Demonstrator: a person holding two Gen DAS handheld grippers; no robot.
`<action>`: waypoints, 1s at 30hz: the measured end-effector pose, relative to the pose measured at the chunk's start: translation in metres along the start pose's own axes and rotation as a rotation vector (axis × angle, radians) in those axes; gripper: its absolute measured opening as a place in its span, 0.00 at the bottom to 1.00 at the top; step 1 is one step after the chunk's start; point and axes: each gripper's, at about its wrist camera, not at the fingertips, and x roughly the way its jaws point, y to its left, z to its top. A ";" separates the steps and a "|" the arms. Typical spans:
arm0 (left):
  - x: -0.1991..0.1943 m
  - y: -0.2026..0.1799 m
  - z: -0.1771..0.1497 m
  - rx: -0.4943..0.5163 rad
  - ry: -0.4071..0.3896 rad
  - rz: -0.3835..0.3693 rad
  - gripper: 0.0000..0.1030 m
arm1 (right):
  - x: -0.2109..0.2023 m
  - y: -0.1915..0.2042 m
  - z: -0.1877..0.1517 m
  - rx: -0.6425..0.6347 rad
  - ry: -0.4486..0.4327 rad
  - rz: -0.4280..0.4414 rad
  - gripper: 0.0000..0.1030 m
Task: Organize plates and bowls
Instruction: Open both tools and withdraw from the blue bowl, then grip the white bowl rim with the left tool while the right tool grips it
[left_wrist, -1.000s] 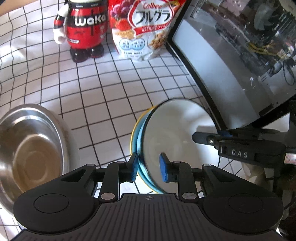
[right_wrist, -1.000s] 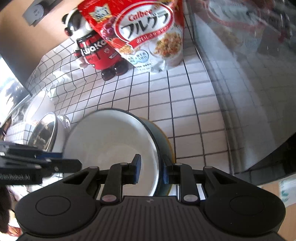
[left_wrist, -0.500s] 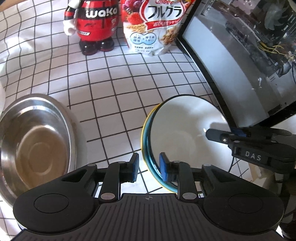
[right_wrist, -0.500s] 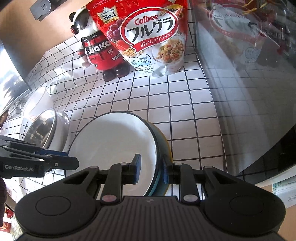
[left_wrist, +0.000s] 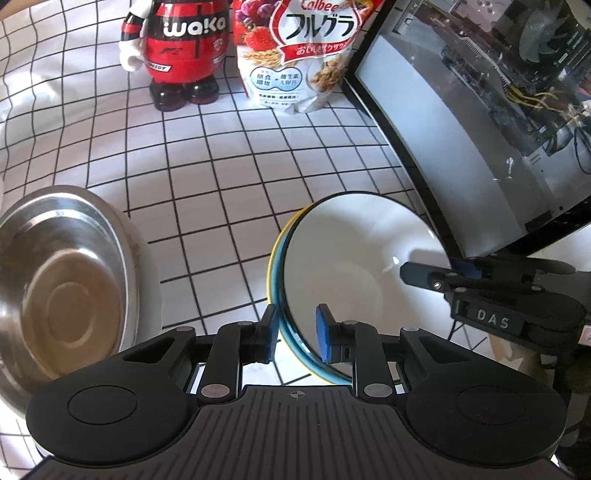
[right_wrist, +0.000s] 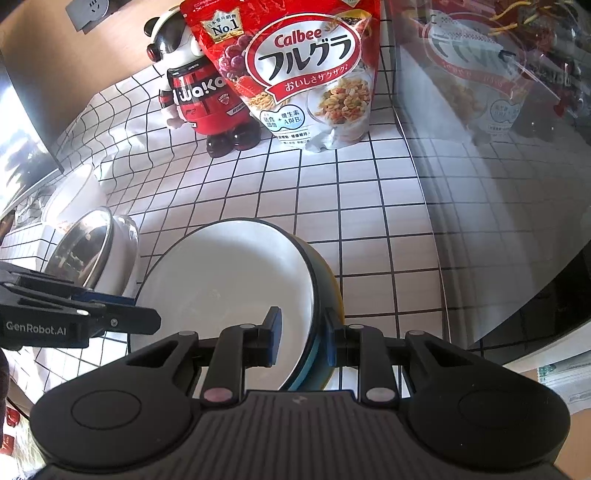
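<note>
A stack of bowls (left_wrist: 354, 266), white inside with dark, teal and yellow rims, is held between both grippers above the tiled counter. My left gripper (left_wrist: 297, 334) is shut on the stack's near left rim. My right gripper (right_wrist: 303, 338) is shut on the opposite rim of the bowl stack (right_wrist: 229, 284). The right gripper also shows in the left wrist view (left_wrist: 439, 275), at the stack's right edge. A steel bowl (left_wrist: 59, 284) sits in a white bowl at the left; it also shows in the right wrist view (right_wrist: 83, 247).
A red Waka figure (left_wrist: 181, 48) and a Calbee cereal bag (left_wrist: 306, 48) stand at the back of the counter (left_wrist: 207, 177). A glass-sided computer case (left_wrist: 480, 103) bounds the right side. A white container (right_wrist: 70, 199) stands behind the steel bowl.
Both grippers have carried the bowl stack a little back and to the right; the figure and cereal bag appear shifted right in the left view. Both grips are unchanged.
</note>
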 end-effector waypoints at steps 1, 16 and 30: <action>0.000 0.000 0.000 0.000 0.002 0.002 0.21 | 0.000 0.000 0.000 -0.002 0.000 -0.002 0.23; -0.008 0.012 0.001 -0.032 -0.031 -0.011 0.21 | -0.018 0.012 0.004 -0.065 -0.060 -0.077 0.41; -0.118 0.112 -0.005 -0.316 -0.468 0.002 0.21 | -0.047 0.132 0.058 -0.312 -0.513 -0.196 0.70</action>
